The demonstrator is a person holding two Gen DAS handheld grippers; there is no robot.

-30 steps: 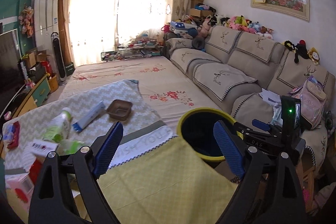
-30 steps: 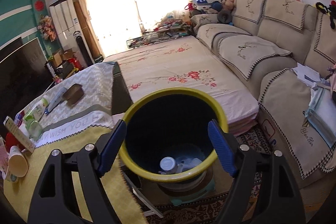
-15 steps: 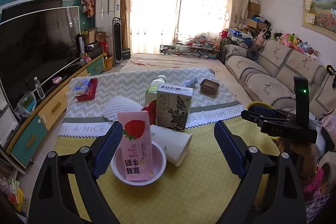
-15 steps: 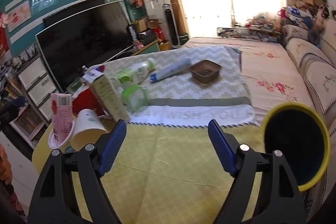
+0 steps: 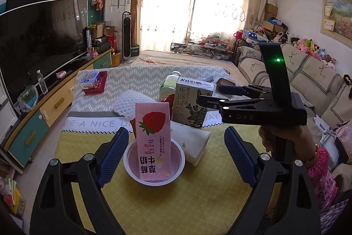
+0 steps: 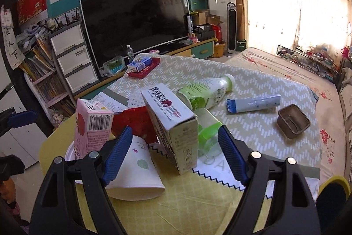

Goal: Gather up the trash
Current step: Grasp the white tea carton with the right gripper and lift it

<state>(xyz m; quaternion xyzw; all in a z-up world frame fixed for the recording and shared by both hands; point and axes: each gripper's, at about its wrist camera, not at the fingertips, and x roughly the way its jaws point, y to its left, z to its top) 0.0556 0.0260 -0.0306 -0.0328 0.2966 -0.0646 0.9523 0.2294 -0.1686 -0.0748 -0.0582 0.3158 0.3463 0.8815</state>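
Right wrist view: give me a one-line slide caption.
Open right gripper faces a tilted green-tea carton amid table trash: pink milk carton, paper cup, green bottle.

Pink strawberry carton (image 5: 153, 142); white bowl (image 5: 154, 171); yellow cloth (image 5: 198, 202); blue-padded left claw (image 5: 176, 158).

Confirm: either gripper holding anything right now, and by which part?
Nothing held. Left gripper is open around the pink milk carton, and right gripper is open before the green tea carton.
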